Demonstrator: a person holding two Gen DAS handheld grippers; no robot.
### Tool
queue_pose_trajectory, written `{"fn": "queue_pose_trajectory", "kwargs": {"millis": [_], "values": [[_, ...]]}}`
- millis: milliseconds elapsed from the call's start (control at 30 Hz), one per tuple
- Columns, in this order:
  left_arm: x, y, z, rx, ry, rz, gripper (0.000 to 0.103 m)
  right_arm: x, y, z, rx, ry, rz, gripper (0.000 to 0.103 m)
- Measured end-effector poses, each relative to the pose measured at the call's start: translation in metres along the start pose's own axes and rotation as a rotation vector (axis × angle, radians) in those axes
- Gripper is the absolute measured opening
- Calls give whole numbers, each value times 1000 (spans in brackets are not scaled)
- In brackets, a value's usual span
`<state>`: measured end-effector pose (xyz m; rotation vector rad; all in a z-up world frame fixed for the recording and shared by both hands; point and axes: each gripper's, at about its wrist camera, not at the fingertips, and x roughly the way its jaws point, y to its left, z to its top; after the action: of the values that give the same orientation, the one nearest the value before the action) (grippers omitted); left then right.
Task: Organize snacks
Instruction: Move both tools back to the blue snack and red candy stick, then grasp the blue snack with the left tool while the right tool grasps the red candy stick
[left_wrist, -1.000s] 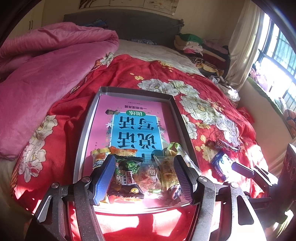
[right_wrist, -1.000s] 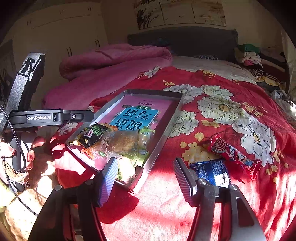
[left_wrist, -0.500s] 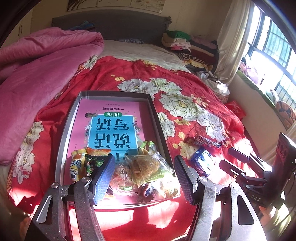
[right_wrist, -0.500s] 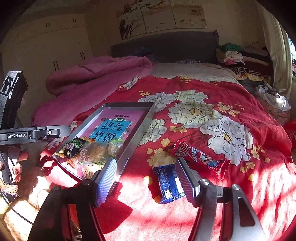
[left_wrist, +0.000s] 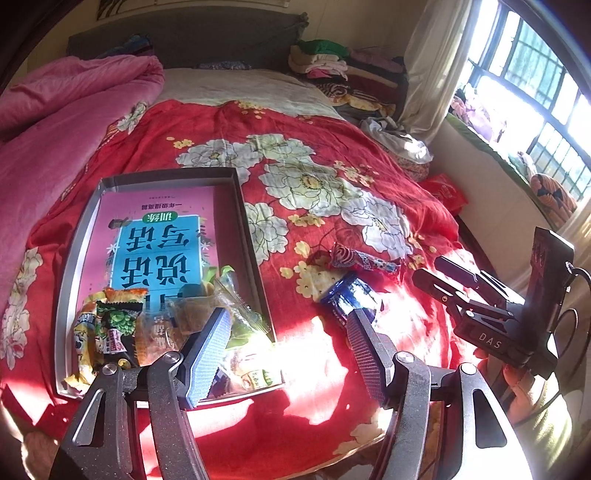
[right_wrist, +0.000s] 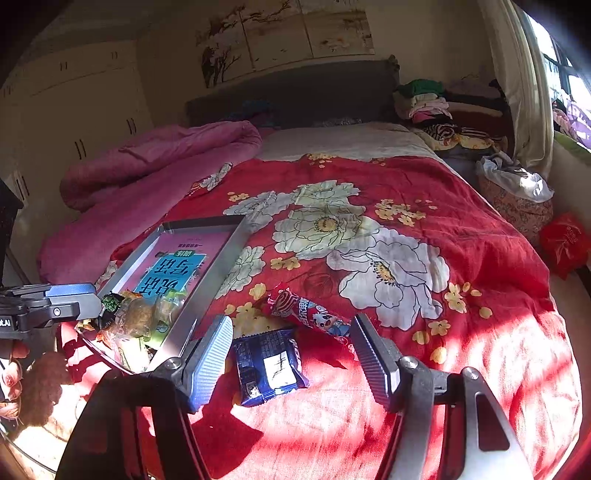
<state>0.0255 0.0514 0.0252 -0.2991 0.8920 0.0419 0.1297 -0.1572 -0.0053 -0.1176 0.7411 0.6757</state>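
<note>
- Bedroom scene: bed (right_wrist: 369, 229) is wearing a red floral cover; pink quilt (left_wrist: 55, 122) is bunching along the far left, folded clothes (left_wrist: 332, 70) are stacking by the dark headboard (right_wrist: 295, 96), window (left_wrist: 535, 74) is blowing out the right side with sun.
- White wardrobe (right_wrist: 74, 110) is standing on the left in the right wrist view, with painted panels (right_wrist: 284, 33) hanging above the headboard.
- Grey tray (left_wrist: 251, 236) is lying on the cover, left of centre; a pink and blue book (left_wrist: 162, 240) with large Chinese characters is lining its floor.
- Snack packets (left_wrist: 122, 328) are piling at the tray's near end: one dark with green print, one orange, some clear wrappers. Fine print is too small to read.
- Two snacks are sitting loose on the cover right of the tray: blue packet (right_wrist: 269, 365) near, red-and-white long packet (right_wrist: 306, 310) just beyond it, the two touching or nearly so.
- Left gripper (left_wrist: 288, 343) is hanging open over the tray's near right corner, nothing between the pads.
- Right gripper (right_wrist: 291, 354) is hanging open, jaws straddling the blue packet in view; pads are not pressing on it.
- Right gripper body is showing "DAS"; the left is showing only a fragment ending in "AI".
</note>
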Motion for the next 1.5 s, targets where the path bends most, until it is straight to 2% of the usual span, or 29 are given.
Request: {"fn": "queue_pose_trajectory", "kwargs": {"millis": [233,400,567,767,967,1133,1233,1400,1500], "values": [[33,-35,-3,18,84,-56,67,-1,-23,2,55,9,-13,66],[60,-58,-3,28,135,-65,67,-3,-37,4,84,2,-16,66],[91,-66,-2,-17,198,-81,67,2,-45,7,84,18,-6,66],[120,-64,2,-108,247,-60,67,16,-50,10,51,62,-8,66],[142,-67,10,-158,263,-12,67,29,-50,14,-11,92,-27,66],[160,-68,15,-193,279,31,67,33,-60,15,20,94,-29,66],[165,-66,14,-194,274,32,67,35,-66,16,38,95,-21,66],[164,-60,14,-166,281,16,55,45,-65,20,24,111,14,66],[161,-57,11,-129,291,10,54,55,-54,22,-32,138,36,66]]}}
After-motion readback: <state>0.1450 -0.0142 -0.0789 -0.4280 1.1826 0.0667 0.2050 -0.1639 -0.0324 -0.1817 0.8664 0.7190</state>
